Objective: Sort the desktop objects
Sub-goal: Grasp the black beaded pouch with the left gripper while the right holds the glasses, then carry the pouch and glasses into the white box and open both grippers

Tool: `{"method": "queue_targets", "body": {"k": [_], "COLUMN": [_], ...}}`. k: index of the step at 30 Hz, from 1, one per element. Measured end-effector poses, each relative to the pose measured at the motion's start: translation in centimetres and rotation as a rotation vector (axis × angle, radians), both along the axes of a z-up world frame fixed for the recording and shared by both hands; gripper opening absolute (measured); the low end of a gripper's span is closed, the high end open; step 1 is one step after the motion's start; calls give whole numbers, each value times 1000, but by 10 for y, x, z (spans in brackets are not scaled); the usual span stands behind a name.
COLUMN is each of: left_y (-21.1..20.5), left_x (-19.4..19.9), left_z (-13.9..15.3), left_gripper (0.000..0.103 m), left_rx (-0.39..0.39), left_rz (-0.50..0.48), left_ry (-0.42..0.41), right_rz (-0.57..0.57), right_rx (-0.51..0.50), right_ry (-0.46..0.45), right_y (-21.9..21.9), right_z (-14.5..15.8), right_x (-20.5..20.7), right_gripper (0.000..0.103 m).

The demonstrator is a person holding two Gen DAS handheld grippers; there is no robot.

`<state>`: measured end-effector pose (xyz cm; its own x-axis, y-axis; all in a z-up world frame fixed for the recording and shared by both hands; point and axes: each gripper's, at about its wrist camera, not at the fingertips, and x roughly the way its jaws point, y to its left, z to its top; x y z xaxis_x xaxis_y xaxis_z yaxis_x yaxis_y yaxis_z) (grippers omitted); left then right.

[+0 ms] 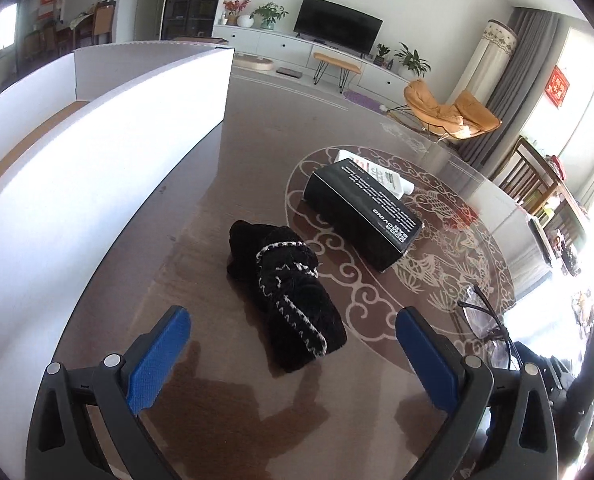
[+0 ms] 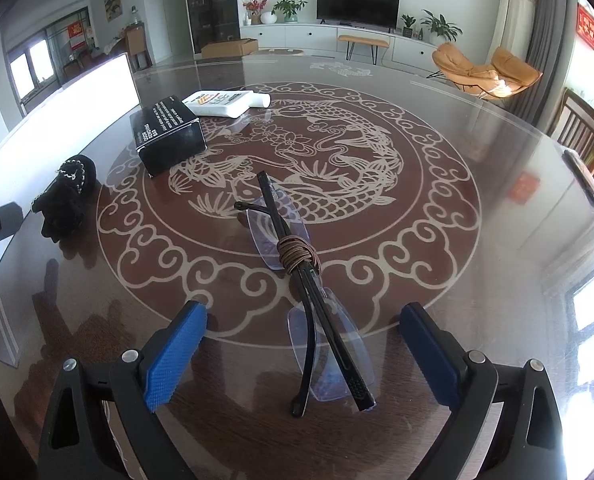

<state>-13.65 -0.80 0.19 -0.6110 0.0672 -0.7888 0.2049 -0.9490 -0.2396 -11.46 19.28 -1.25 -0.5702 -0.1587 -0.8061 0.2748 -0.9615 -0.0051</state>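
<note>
A pair of folded glasses (image 2: 309,288) with a brown cord wound round its arms lies on the round table (image 2: 437,240). The near end of the glasses sits between the blue pads of my right gripper (image 2: 305,320), which is open and does not touch them. My left gripper (image 1: 293,332) is also open. It hovers just short of a black knitted piece (image 1: 289,292) with white stitching. Beyond that lie a black box (image 1: 361,216) with white print and a white bottle (image 1: 377,174) on its side. The glasses (image 1: 485,320) also show at the right of the left wrist view.
A tall white open box (image 1: 97,160) stands on the table's left side, close to the knitted piece. The table has a glossy top with a pale fish pattern. Wooden chairs (image 2: 581,128) stand past its right edge. A living room with a TV lies behind.
</note>
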Motion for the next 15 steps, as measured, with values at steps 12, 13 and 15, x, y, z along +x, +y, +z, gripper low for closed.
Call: {"method": "queue_targets", "body": {"k": [12, 13, 15], "left_y": [-2, -6, -12], "left_x": [8, 16, 29], "left_z": [-23, -24, -22], "left_gripper": [37, 37, 37], "left_rx": [-146, -129, -107], "left_rz": [-134, -138, -136], "left_ry": [-18, -10, 0], "right_rz": [109, 134, 187], "right_rx": [-162, -128, -40], "right_ry": [-15, -17, -17], "right_y": [8, 6, -2], "right_z": [4, 5, 7], "right_x": [-5, -10, -18], "right_gripper": [100, 100, 100]}}
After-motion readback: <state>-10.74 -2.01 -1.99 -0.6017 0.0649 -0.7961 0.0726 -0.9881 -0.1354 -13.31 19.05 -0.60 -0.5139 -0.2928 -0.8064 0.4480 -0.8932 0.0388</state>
